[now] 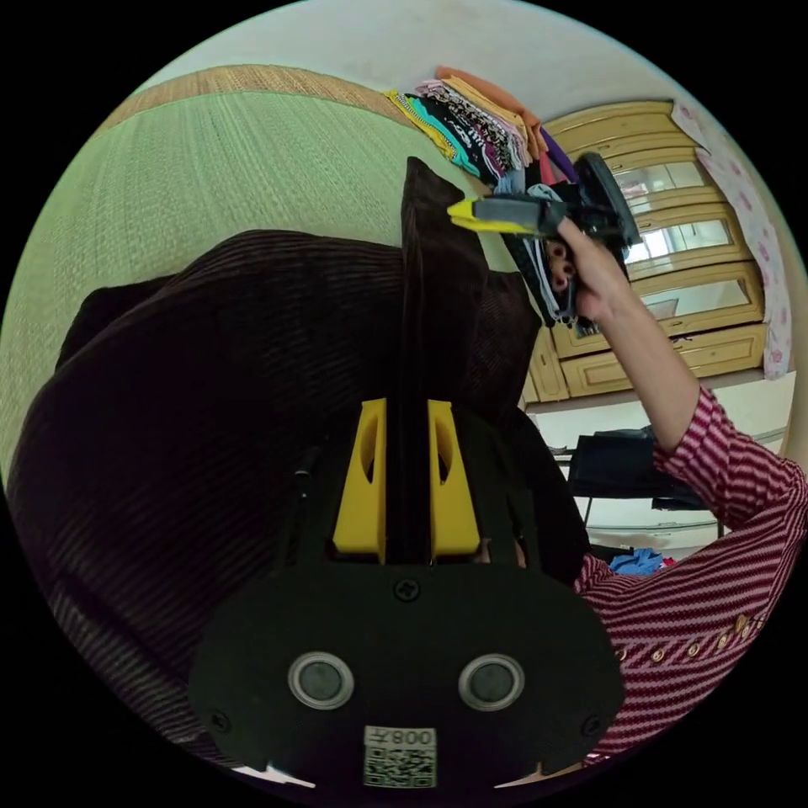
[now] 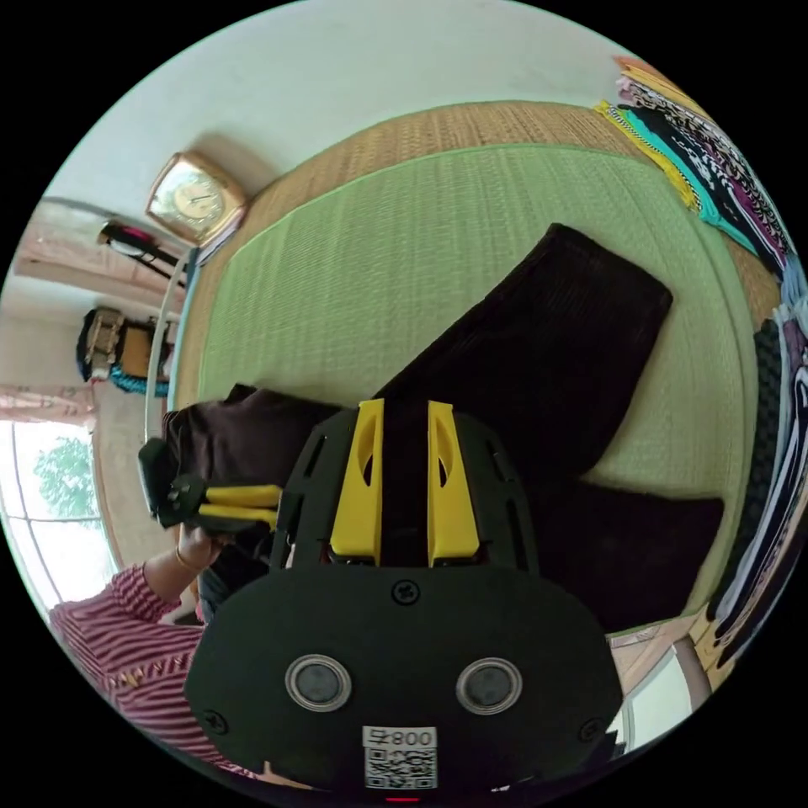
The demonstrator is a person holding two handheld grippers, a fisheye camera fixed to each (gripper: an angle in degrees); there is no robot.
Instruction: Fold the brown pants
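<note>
While the brown pants are lying spread on the green mat, both hand-held grippers are gripping the end nearest the person and lifting it. In the right gripper view, one leg is running away from the jaws on a slant toward the pile of folded clothes, and the second leg is spreading off to the side, so the two legs are forking apart rather than lying one over the other. The long axis of the garment is pointing away from the person, out from the jaws toward the hems.

The right hand-held gripper is clenching a dark fold of the cloth between its yellow jaws. The left hand-held gripper is doing the same, with a ridge of corduroy standing up between its jaws and the rest billowing around it. In the left gripper view, the right hand-held gripper is appearing just beyond the raised cloth, its jaws pressing on a corner of the fabric. Neither seems clearly nearer to the hems; both are working at the same end, close together.

My judgement is that the coming move is depending on bringing the forked legs into line along that long axis.

Each gripper body is carrying a small printed code sticker; I am leaving it unread. Beyond the mat, a wooden cabinet is standing, and a clock is resting against the wall.
</note>
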